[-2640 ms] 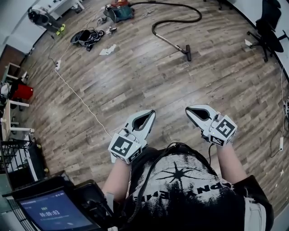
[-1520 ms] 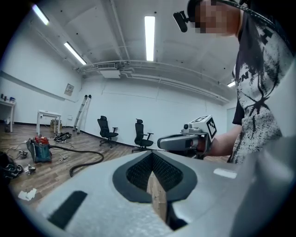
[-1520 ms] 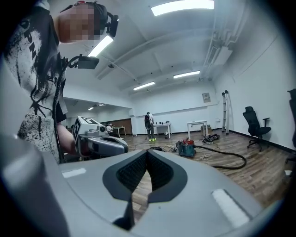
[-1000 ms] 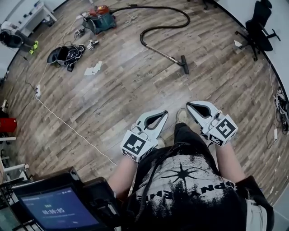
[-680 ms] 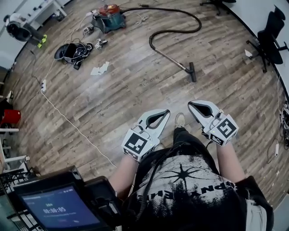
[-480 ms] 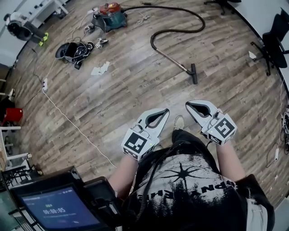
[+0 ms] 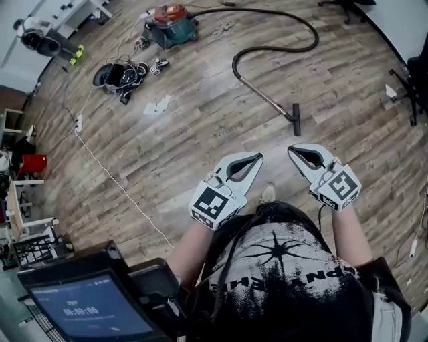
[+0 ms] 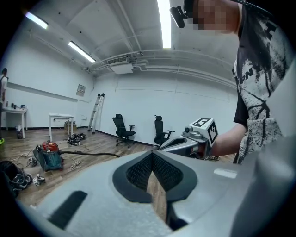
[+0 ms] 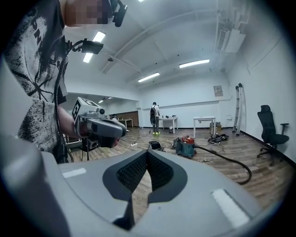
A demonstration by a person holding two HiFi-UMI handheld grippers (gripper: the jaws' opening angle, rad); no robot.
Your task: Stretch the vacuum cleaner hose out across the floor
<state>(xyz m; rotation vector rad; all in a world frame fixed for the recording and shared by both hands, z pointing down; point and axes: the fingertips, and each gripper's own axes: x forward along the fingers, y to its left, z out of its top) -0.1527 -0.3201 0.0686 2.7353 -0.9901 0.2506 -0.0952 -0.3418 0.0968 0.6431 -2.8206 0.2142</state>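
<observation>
A teal and red vacuum cleaner [image 7: 170,20] stands at the far side of the wooden floor. Its black hose [image 7: 294,17] curves right, loops back and runs into a straight wand ending in a floor nozzle [image 7: 295,119]. The nozzle lies just beyond my two grippers. My left gripper [image 7: 257,159] and right gripper [image 7: 293,148] are held side by side in front of the person's chest, both shut and empty. The left gripper view shows the vacuum cleaner [image 8: 48,156] low at the left. In the right gripper view the vacuum cleaner [image 9: 186,146] and hose [image 9: 229,162] lie ahead.
A white cable [image 7: 114,177] runs from a power strip [image 7: 78,122] across the left floor. A heap of black cables [image 7: 120,73] and a white paper [image 7: 157,107] lie near the vacuum. An office chair [image 7: 418,73] stands at the right. A person [image 9: 154,118] stands far off.
The person has walked forward with both grippers shut. The floor nozzle and the vacuum cleaner now lie nearer to the grippers than a second ago.
</observation>
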